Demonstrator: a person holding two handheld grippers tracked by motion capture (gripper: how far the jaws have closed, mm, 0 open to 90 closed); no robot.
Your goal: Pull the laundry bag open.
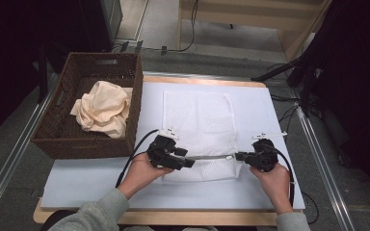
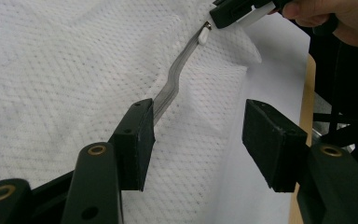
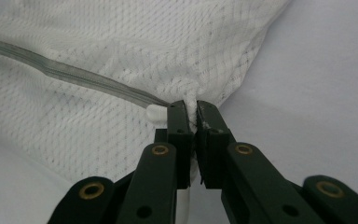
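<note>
High view shows me a white mesh laundry bag [image 1: 198,130] lying flat on the pale mat [image 1: 77,180] that covers the tabletop, toward its near edge, with a brown wicker basket [image 1: 132,115] holding a crumpled peach cloth [image 1: 103,108] at the left edge. I have the right gripper [image 3: 191,116] at the bag's near right corner, its fingers pressed together on a bunch of mesh just beside the white zipper end [image 3: 156,112]. The left gripper [image 2: 198,135] sits at the near left of the bag with its fingers spread apart, the grey zipper strip [image 2: 175,77] running past the inner face of one finger [image 2: 133,140] toward the other gripper; it grips nothing as far as I can tell. The step in hand looks like working the zipper along the near edge of the bag. To do it well I would keep the right pinch firm and low so the mesh stays taut, bring the left fingers squarely over the strip where the puller sits, though I cannot make the puller out, then close and draw straight along the zipper line without lifting, so the fabric does not bunch or snag
</note>
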